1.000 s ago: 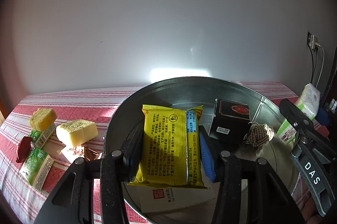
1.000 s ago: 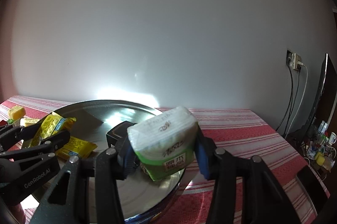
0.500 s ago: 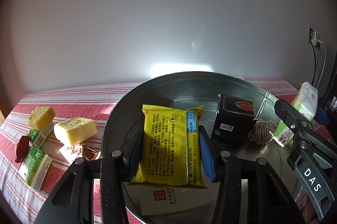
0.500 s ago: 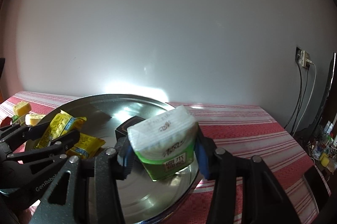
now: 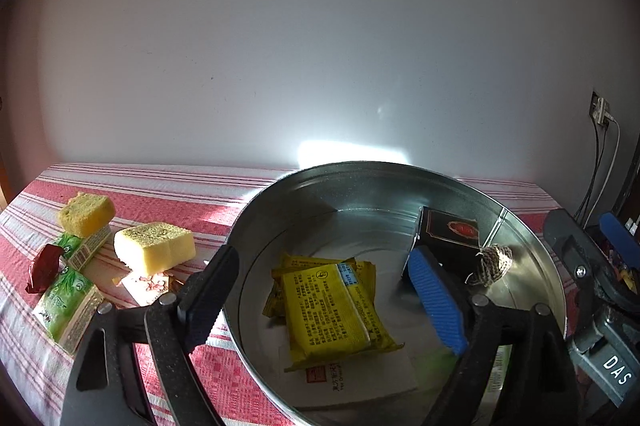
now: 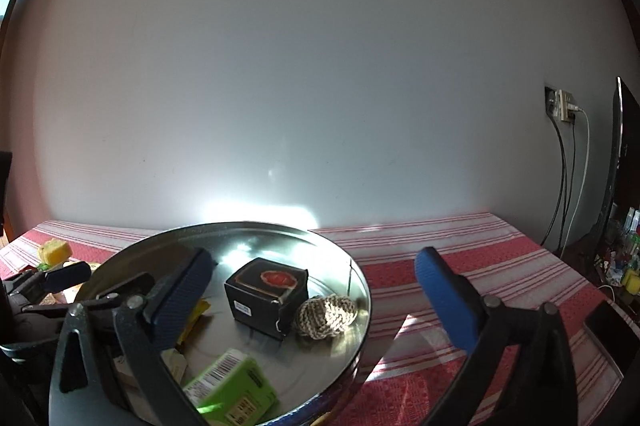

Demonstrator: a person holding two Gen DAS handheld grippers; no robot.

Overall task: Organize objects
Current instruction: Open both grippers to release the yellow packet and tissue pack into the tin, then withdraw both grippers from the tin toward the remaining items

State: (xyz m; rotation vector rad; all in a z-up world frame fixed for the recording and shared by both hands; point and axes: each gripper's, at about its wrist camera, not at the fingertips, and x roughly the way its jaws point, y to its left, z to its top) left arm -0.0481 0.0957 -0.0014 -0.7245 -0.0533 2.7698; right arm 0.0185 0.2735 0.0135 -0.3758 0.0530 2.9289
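Note:
A round metal tin [image 5: 280, 209] [image 6: 360, 290] stands on a red striped tablecloth. My left gripper [image 5: 324, 290] is open above it. A yellow snack packet [image 5: 332, 306] lies in the tin on another yellow packet and a white card [image 5: 360, 378]. My right gripper [image 6: 316, 290] is open over the tin's right rim. A green tissue pack [image 6: 232, 390] lies in the tin below it. A black box [image 5: 450, 232] [image 6: 266, 288] and a twine ball [image 5: 492, 262] [image 6: 324, 312] also sit in the tin.
Left of the tin lie two yellow sponge cakes [image 5: 154, 252], green packets [image 5: 66, 302], a red wrapped candy [image 5: 42, 268] and a small pink packet [image 5: 146, 284]. A wall stands close behind the table. Cables hang from a socket [image 6: 562, 103] at the right.
Both grippers opened. The yellow packet dropped from the left gripper into the tin, and the green tissue pack dropped from the right gripper into the tin.

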